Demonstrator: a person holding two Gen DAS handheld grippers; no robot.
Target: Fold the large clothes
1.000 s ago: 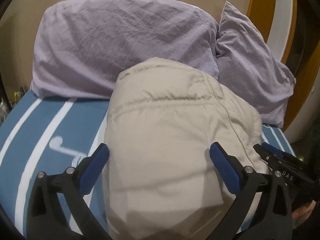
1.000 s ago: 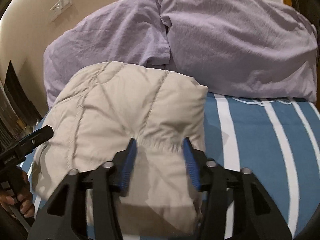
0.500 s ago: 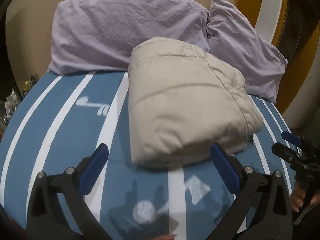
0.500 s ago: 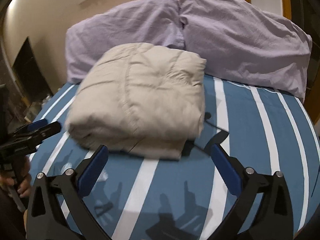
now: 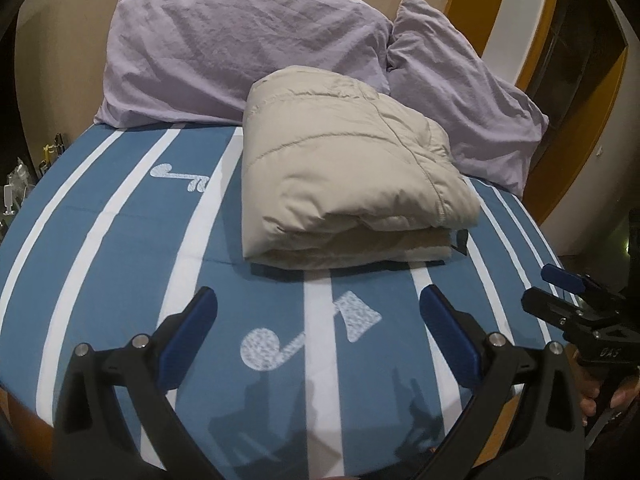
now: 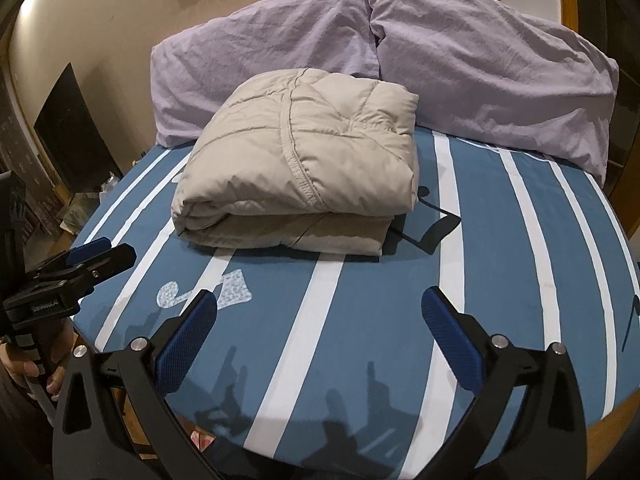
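A beige quilted jacket (image 5: 344,172) lies folded into a thick bundle on the blue striped bed, just in front of the pillows; it also shows in the right wrist view (image 6: 304,160). My left gripper (image 5: 318,316) is open and empty, held back over the near part of the bed, well short of the bundle. My right gripper (image 6: 320,316) is open and empty too, also back from the bundle. Each gripper shows at the edge of the other's view: the right one (image 5: 576,300) and the left one (image 6: 84,268).
Two lilac pillows (image 5: 248,48) (image 5: 460,92) lean on the beige wall behind the jacket. The bed sheet (image 6: 500,260) is blue with white stripes and music-note prints. A dark cabinet (image 6: 72,132) and clutter stand left of the bed. A wooden frame (image 5: 580,120) stands at right.
Both grippers have pulled back from the jacket toward the near bed edge. The right gripper, pinched on the jacket's edge a second ago, has let go and opened wide. The bundle rests alone.
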